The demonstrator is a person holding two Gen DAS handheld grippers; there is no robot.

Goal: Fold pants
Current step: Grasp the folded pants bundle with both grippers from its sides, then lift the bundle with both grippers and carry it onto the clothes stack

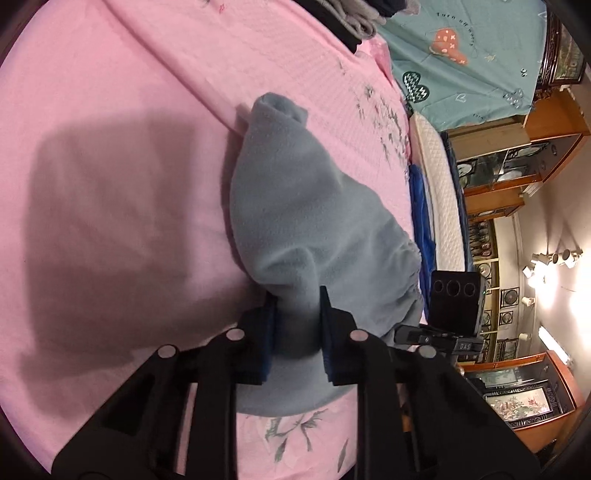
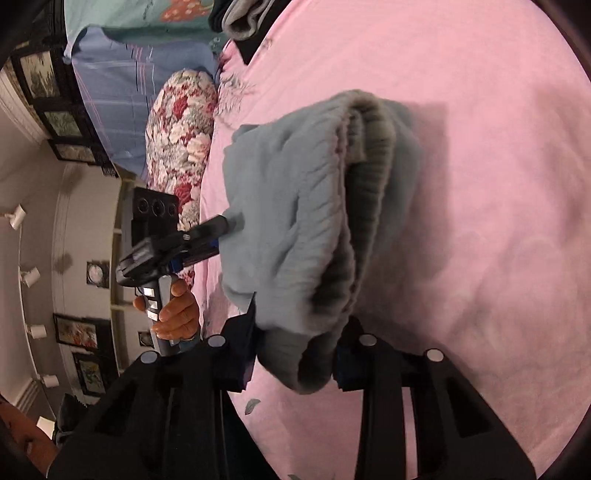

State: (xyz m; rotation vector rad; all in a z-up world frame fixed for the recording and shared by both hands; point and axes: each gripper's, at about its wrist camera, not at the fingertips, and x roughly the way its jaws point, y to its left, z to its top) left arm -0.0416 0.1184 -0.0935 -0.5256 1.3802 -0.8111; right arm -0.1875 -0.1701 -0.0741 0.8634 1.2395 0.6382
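Light blue-grey fleece pants (image 1: 303,192) lie bunched on the pink sheet (image 1: 110,110), a leg end pointing away and the gathered waistband (image 1: 404,266) at the right. My left gripper (image 1: 297,317) is shut on a fold of the cloth near the waist. In the right wrist view the pants (image 2: 295,192) rise in a hump with the ribbed waistband (image 2: 369,177) doubled over. My right gripper (image 2: 299,332) is shut on the waistband's near end. The left gripper (image 2: 223,225) shows there too, clamped on the pants' left edge, held by a hand (image 2: 177,314).
A pile of grey and dark clothes (image 1: 354,18) sits at the far end of the bed beside a teal printed blanket (image 1: 461,55). A floral pillow (image 2: 177,147) and blue checked cloth (image 2: 122,85) lie along one edge. Wooden cabinets (image 1: 517,166) stand beyond the mattress.
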